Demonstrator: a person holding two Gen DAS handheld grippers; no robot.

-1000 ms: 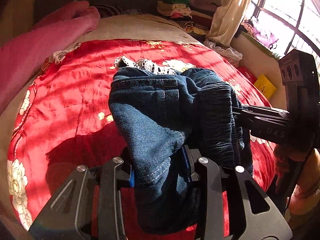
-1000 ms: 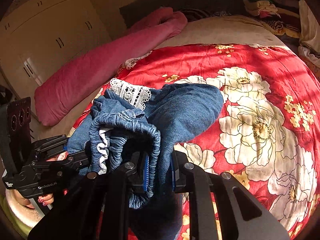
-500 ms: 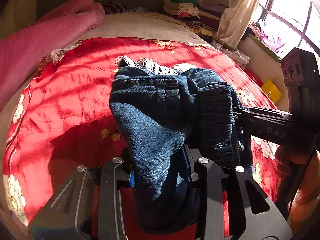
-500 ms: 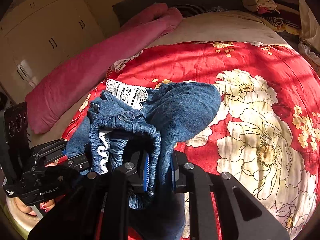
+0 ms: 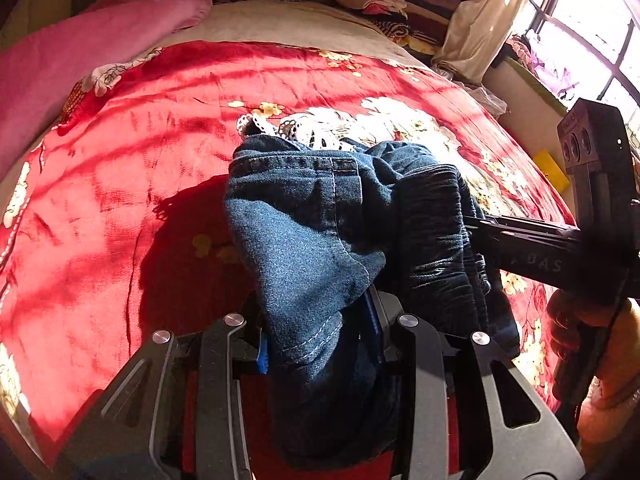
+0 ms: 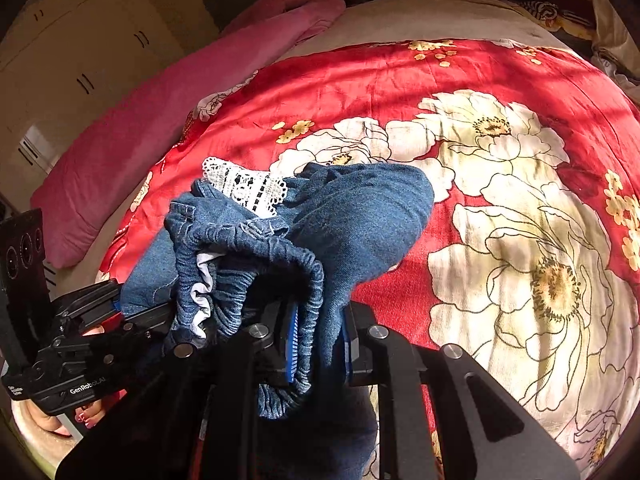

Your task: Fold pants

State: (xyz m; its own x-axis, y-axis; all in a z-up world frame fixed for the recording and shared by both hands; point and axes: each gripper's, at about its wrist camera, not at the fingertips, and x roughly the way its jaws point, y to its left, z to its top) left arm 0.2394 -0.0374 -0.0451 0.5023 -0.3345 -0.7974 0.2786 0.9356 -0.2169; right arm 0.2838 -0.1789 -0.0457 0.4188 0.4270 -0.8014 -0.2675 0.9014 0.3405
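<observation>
You are gripping the blue denim pants [image 5: 320,240] with both tools above a red floral bedspread [image 5: 120,200]. Your left tool [image 5: 320,344] is clamping a thick denim fold between its pads; your right tool [image 6: 316,344] is pinching the gathered elastic waistband [image 6: 272,248], jaws narrow. The white lace trim [image 6: 244,188] is showing just beyond both tools.

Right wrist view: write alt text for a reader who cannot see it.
The right gripper is clamped on the elastic waistband of bunched blue denim pants with white lace trim, above a red floral bedspread. The left gripper grips the pants at lower left.
</observation>
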